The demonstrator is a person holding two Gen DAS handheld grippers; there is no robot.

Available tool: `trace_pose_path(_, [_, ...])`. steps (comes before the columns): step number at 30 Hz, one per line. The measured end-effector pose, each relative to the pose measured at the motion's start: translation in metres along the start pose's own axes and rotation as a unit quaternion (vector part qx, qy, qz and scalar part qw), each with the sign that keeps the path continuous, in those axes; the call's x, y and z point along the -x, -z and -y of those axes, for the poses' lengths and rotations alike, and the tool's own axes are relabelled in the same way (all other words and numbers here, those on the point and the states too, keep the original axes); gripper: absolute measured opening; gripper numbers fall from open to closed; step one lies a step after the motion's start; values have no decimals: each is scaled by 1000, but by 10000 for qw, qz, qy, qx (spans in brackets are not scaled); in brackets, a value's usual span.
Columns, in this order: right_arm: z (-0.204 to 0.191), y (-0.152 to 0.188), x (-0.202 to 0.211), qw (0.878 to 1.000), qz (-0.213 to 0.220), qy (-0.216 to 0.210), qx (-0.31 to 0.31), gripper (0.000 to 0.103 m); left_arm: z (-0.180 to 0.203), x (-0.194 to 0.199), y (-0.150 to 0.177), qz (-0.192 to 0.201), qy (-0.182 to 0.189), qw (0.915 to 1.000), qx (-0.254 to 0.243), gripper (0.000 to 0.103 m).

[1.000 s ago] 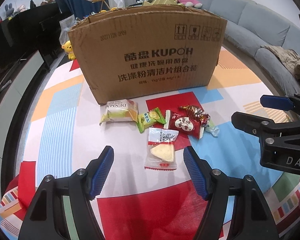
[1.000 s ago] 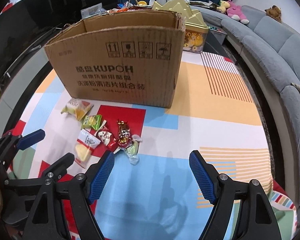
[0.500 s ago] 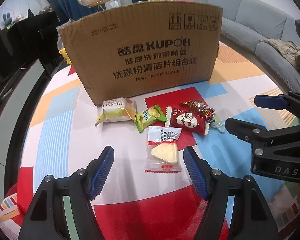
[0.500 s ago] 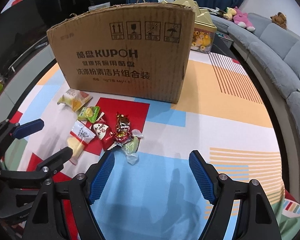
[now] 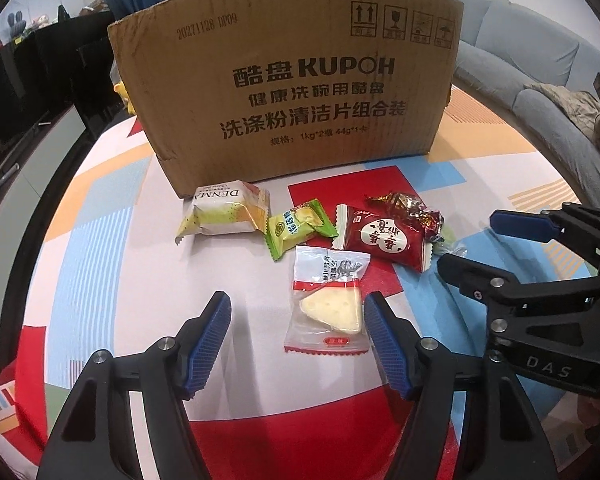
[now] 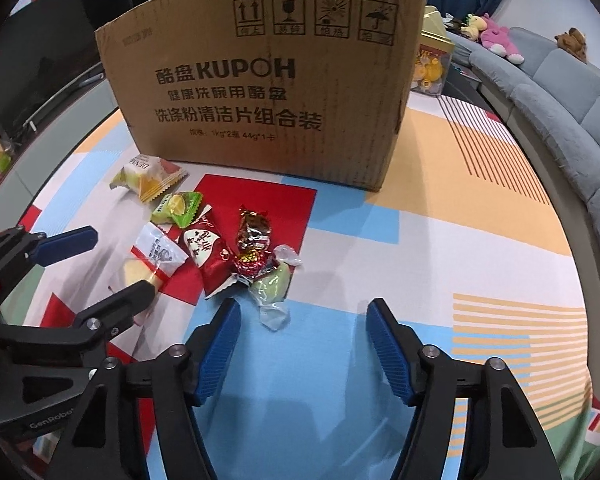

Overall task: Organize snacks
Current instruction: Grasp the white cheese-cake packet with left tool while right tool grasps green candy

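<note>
Several wrapped snacks lie on the colourful table in front of a brown KUPOH carton. A clear packet with a pale cheese wedge lies between the fingers of my open left gripper, nearer the right finger. Behind it are a white-yellow DENMA cake, a green packet, a red packet and a foil candy. My right gripper is open and empty, just short of a pale green candy. The carton stands behind.
A grey sofa curves along the right. A gold-lidded jar stands behind the carton. A dark cabinet runs along the left. The table's rim curves close on the left.
Both grippers have moved forward and lower toward the snacks. The cheese packet now lies between the left fingers. Both stay open.
</note>
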State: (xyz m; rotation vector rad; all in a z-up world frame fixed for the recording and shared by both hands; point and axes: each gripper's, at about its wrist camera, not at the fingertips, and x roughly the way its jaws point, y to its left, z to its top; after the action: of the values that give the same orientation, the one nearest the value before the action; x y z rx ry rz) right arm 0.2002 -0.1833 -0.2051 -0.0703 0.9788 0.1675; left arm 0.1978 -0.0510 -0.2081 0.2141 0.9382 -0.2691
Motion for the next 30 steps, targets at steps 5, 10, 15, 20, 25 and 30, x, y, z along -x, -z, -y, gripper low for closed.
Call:
trace_pose_path(5, [-5, 0, -2, 9999, 64, -20, 116, 57, 2, -6, 3, -87, 72, 9999, -3, 61])
trace_pose_path(10, [-12, -1, -5, 9997, 138, -20, 203, 52, 2, -6, 5, -51, 88, 9999, 29, 60])
trace_pose_path(15, [-14, -4, -9, 9994, 216, -77, 242, 44, 2, -6, 5, -22, 149, 9999, 63, 53])
trace_pose_path(20, [-19, -7, -11, 9989, 280, -139, 352, 30, 6, -5, 4, 24, 200, 9998, -3, 41])
trace_pose_path(25, [-27, -7, -11, 9983, 289, -176, 477, 22, 8, -5, 4, 41, 197, 9998, -35, 37])
trace_pose_path(30, [-28, -9, -12, 9983, 255, -143, 496, 21, 8, -5, 3, 49, 127, 9999, -68, 35])
